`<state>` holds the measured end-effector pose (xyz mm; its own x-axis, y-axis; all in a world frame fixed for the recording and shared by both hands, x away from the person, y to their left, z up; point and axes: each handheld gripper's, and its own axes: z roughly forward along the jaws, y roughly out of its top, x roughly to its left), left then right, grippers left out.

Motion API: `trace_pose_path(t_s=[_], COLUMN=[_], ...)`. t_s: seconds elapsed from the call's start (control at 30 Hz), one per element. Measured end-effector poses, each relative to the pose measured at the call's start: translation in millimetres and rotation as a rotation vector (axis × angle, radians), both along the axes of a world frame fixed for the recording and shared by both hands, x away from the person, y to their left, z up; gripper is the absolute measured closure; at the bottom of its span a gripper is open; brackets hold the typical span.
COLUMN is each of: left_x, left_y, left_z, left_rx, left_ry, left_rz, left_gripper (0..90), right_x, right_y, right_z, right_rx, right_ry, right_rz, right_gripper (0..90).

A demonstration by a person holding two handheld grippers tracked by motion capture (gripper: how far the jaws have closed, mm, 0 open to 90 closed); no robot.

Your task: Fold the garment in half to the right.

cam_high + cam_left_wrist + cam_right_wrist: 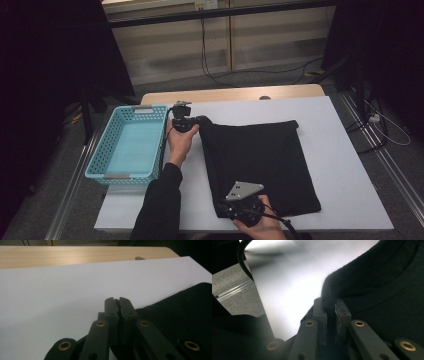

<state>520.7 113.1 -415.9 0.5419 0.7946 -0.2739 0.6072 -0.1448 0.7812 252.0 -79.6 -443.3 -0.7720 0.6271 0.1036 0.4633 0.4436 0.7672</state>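
Observation:
A black cloth lies folded and flat on the white table top. My left gripper is at the cloth's far left corner. In the left gripper view its jaws stand pressed together, and the black cloth runs in under them from the right. At the near left corner my right gripper, with a grey plate on top, is shut on the cloth. A raised fold of the black cloth sits pinched between the right gripper's jaws.
A light blue plastic basket stands at the table's left edge, just beside the left hand. A strip of wooden table top shows beyond the white sheet. Floor, cables and a metal rail lie off the right side.

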Motion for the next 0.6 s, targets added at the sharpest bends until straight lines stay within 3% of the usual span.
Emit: trace_pose_path(t_s=[0.1, 0.27, 0.6], left_x=[-0.1, -2.7, 0.3], left_y=[2.6, 4.6, 11.3], left_z=[4.1, 12.2, 18.6], left_rx=[-0.007, -0.035, -0.035], left_ry=[-0.006, -0.052, -0.04], left_rz=[0.004, 0.019, 0.03], left_gripper=[85.9, 86.0, 86.0], right_x=[-0.1, 0.9, 3.3], right_y=[-1.1, -1.6, -2.2], right_z=[3.1, 7.3, 21.8], right_rx=[0.013, 0.028, 0.079], right_ry=[-0.01, -0.022, -0.062], right_rz=[0.007, 0.014, 0.041], right_gripper=[82.7, 82.7, 83.1])
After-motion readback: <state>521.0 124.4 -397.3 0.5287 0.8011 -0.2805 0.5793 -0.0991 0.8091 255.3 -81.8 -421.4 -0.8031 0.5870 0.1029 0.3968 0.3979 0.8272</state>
